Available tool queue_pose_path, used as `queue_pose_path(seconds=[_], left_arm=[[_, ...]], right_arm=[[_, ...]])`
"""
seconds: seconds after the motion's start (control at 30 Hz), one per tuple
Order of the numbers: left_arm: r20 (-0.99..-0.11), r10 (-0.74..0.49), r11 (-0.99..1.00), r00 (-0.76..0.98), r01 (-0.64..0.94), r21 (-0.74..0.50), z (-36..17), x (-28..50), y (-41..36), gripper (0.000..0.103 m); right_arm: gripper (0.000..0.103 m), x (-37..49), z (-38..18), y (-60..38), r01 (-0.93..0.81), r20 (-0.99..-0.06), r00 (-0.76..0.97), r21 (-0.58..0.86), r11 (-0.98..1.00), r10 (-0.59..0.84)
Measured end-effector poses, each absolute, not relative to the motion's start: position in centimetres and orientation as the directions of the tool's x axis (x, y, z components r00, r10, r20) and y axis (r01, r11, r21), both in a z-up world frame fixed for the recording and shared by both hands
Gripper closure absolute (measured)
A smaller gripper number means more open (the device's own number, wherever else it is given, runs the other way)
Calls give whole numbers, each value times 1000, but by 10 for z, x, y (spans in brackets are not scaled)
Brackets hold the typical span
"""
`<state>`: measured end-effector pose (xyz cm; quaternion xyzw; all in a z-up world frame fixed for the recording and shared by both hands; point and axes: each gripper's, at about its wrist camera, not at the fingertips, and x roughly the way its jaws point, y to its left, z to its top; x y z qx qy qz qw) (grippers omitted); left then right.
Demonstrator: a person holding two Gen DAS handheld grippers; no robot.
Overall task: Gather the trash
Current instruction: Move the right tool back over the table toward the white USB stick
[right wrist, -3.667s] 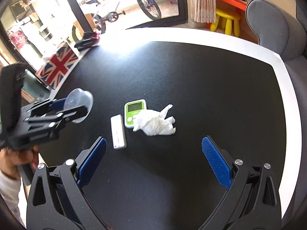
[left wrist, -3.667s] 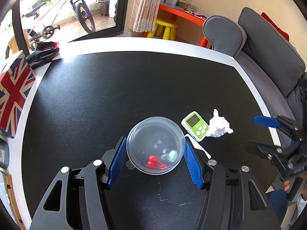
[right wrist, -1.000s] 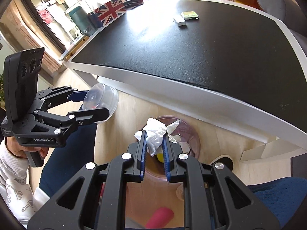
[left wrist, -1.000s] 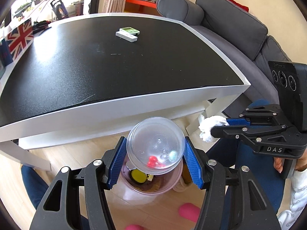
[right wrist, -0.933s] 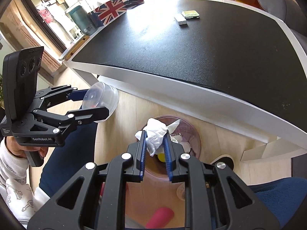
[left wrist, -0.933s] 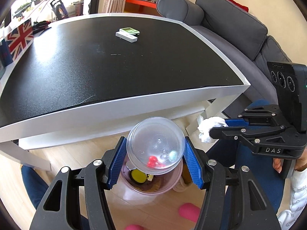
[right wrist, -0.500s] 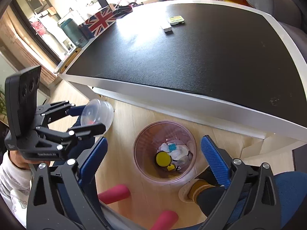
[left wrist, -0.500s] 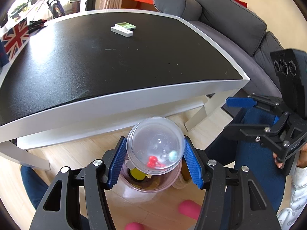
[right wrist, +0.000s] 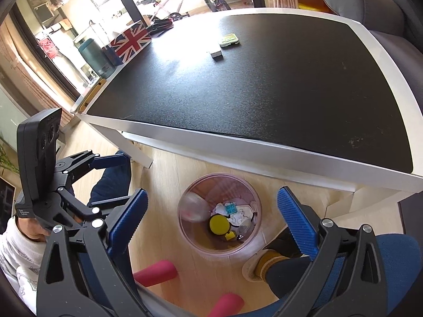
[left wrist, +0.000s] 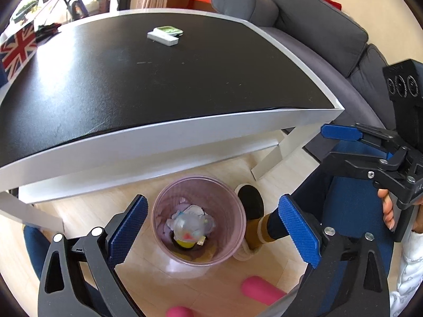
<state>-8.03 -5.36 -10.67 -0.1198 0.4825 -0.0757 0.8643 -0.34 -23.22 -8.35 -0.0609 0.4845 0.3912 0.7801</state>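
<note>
A translucent pink bin (left wrist: 238, 227) stands on the wood floor in front of the table; it also shows in the right wrist view (right wrist: 253, 235). The clear plastic lid (left wrist: 188, 226) lies inside it on crumpled tissue; in the right wrist view the lid (right wrist: 192, 208) is blurred against the bin's left wall. My left gripper (left wrist: 215, 228) is open and empty above the bin. My right gripper (right wrist: 211, 222) is open and empty above the bin too. Each gripper shows in the other's view: the right gripper (left wrist: 341, 142), the left gripper (right wrist: 105, 179).
The black table top (left wrist: 158, 79) with a white rim holds a green device (left wrist: 169, 29) and a white stick (left wrist: 162, 38). A Union Jack box (right wrist: 130, 41) and a teal bottle (right wrist: 95, 56) stand at its far side. A grey sofa (left wrist: 330, 29), pink rollers (right wrist: 154, 273) and my foot (left wrist: 251, 211) are near.
My right gripper opened and dropped the tissue into the bin. Then my left gripper opened and the clear lid fell into the bin.
</note>
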Motion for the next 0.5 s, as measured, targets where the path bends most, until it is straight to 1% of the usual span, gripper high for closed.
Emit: queue_pose_path(seconds=[0.5], left_arm=[[-804,-233,959,547,-7,-283,-96,-85,-48,8]], right_arm=[[6,-4,-85,-232,-668,-803,213,295,683,556]])
